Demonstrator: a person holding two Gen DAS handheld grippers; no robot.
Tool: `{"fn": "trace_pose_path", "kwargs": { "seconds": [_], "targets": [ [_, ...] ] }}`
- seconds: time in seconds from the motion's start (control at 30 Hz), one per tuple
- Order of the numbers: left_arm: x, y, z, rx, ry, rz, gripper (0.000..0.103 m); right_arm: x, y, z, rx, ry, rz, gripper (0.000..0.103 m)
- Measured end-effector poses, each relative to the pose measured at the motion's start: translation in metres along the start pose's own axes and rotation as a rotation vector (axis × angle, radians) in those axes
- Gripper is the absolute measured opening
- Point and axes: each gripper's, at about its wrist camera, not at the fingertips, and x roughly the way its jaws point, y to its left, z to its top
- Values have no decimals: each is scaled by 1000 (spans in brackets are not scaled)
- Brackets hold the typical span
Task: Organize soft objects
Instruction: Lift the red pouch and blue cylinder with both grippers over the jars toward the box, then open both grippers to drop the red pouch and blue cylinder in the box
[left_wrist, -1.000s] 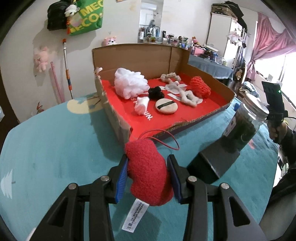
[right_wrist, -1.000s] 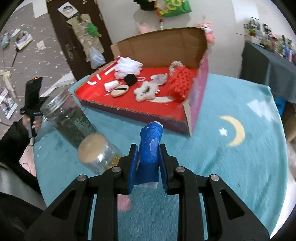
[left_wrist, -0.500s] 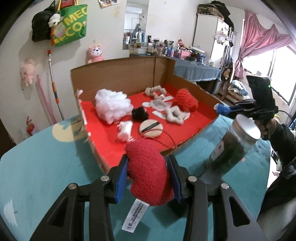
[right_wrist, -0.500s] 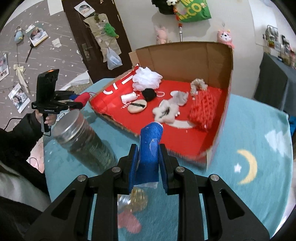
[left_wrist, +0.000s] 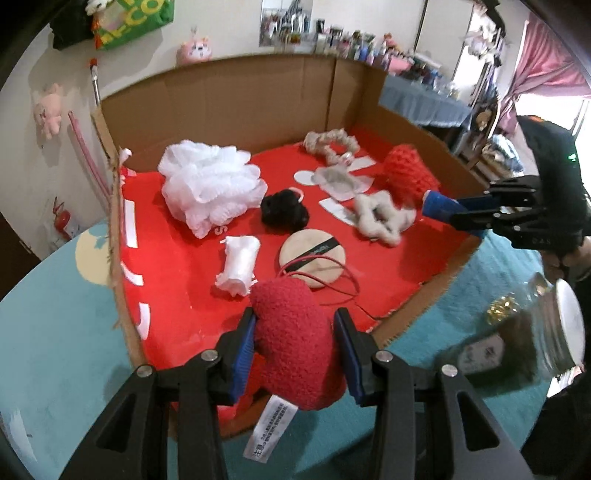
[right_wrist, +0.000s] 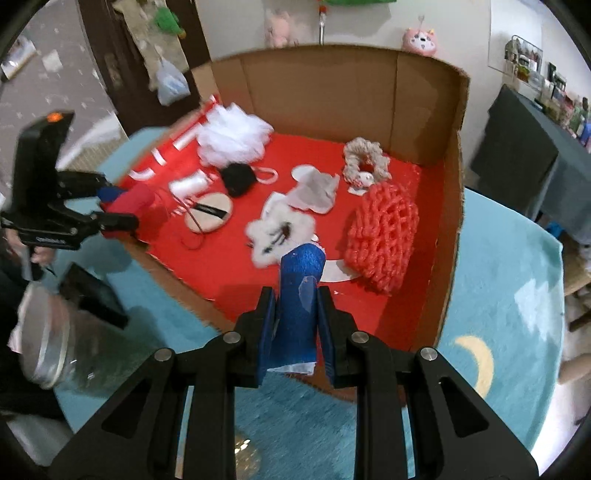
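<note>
My left gripper (left_wrist: 295, 317) is shut on a red plush heart (left_wrist: 295, 354) with a white label, held over the near edge of the cardboard box (left_wrist: 240, 99) with the red floor. My right gripper (right_wrist: 295, 295) is shut on a blue spongy roll (right_wrist: 300, 273), also over the box's (right_wrist: 332, 88) near edge. Each gripper shows in the other's view: the right gripper (left_wrist: 439, 206) at the box's right rim, the left gripper (right_wrist: 122, 210) at its left rim. Inside lie a white bath pouf (left_wrist: 207, 184), a black scrunchie (left_wrist: 284, 212), a round puff (left_wrist: 312, 254) and a red knitted piece (right_wrist: 384, 229).
A glass jar with a metal lid (left_wrist: 535, 332) lies outside the box near its front corner, also seen as the jar (right_wrist: 48, 347). A black block (right_wrist: 92, 295) sits beside it. The box stands on a teal cloth (left_wrist: 55, 332). Room furniture stands behind.
Both grippers have moved forward from over the teal cloth to over the box's near edge, each still holding its object. The jar now lies behind and to the side.
</note>
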Motion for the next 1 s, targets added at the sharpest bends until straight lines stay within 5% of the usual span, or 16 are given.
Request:
{"fn": "trace_pose_path", "kwargs": {
  "seconds": [0.2,0.47,1.0],
  "targets": [
    [24,14,8,-61,98,38,44,22,3,10,-13,81,-83,22],
    [39,14,15,-45,131,79,44,42,2,17,-23,139,-133,22],
    [42,10,15,-56,114,83,51,53,8,19,-39,169,-159,26]
  ]
}}
